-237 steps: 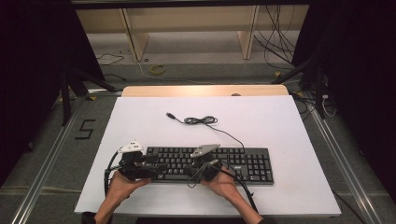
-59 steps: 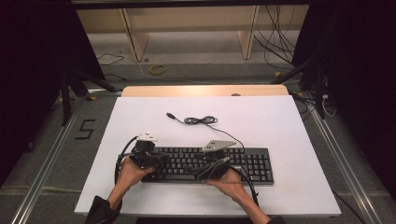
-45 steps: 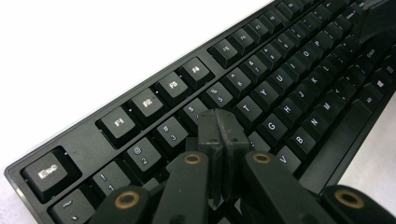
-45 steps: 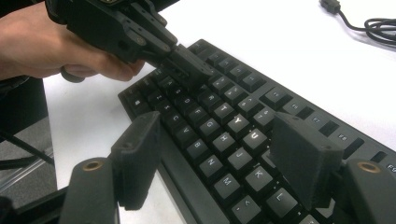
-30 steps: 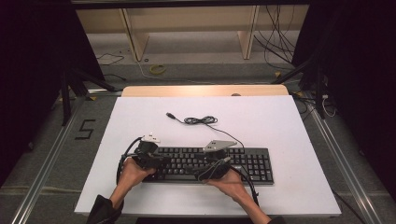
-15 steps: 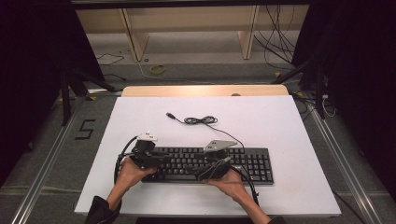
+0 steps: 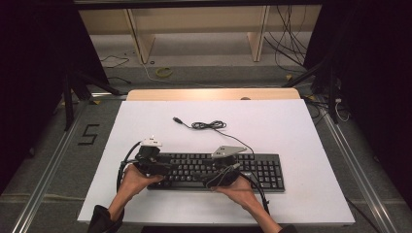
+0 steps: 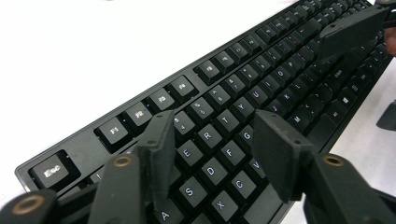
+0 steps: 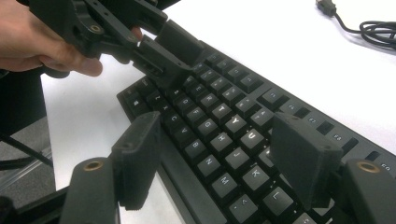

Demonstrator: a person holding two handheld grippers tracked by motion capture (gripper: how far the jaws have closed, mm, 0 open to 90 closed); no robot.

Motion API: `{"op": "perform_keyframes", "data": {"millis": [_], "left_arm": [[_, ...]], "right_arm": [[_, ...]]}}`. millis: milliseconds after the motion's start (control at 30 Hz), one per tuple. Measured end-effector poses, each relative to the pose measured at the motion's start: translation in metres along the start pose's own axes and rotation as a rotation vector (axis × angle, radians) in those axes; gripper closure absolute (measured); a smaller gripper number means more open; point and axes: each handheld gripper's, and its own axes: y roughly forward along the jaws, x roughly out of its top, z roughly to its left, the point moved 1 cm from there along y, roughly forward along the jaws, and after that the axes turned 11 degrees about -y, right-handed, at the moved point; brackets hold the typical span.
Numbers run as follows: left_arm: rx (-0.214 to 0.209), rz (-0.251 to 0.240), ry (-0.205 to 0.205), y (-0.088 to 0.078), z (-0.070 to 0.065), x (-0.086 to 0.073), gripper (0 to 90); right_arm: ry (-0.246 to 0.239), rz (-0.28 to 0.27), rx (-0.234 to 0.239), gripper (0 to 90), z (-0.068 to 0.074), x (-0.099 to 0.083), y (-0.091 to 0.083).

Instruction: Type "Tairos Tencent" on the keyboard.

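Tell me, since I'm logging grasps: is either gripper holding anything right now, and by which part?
Nothing is held. The left gripper, whose jaws have just been opening, and the right gripper both stand open above the keyboard keys.

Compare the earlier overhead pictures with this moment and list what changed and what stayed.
The left gripper has just been opening its jaws over the keyboard, with nothing held between them. The right gripper stays open above the keys. Keyboard and loose cable lie where they were.

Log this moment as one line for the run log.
left gripper: jaws just opening, over keyboard left end | right gripper: open over middle keys | nothing held
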Motion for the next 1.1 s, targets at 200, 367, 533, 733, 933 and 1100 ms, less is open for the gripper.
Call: {"op": "perform_keyframes", "data": {"millis": [200, 367, 533, 733, 933, 1100], "left_arm": [[-0.006, -0.009, -0.010, -0.001, -0.001, 0.000, 41.6], [-0.019, -0.013, -0.021, -0.002, -0.003, 0.000, 40.3], [-0.037, -0.021, -0.031, -0.005, -0.003, 0.000, 39.3], [-0.046, -0.021, -0.039, -0.007, -0.002, -0.002, 37.3], [-0.048, -0.025, -0.045, -0.007, -0.001, -0.004, 34.9], [-0.051, -0.026, -0.047, -0.008, 0.000, -0.005, 33.8]], "right_arm": [[0.001, 0.008, 0.004, 36.9, 0.001, -0.001, 0.001], [-0.008, 0.013, 0.010, 42.0, 0.003, -0.001, 0.003], [-0.021, 0.018, 0.024, 52.5, 0.004, -0.002, 0.004], [-0.038, 0.054, 0.001, 66.6, 0.006, -0.004, 0.007], [-0.041, 0.084, -0.010, 80.0, 0.007, -0.007, 0.014], [-0.049, 0.105, -0.007, 86.4, 0.009, -0.009, 0.020]]}}
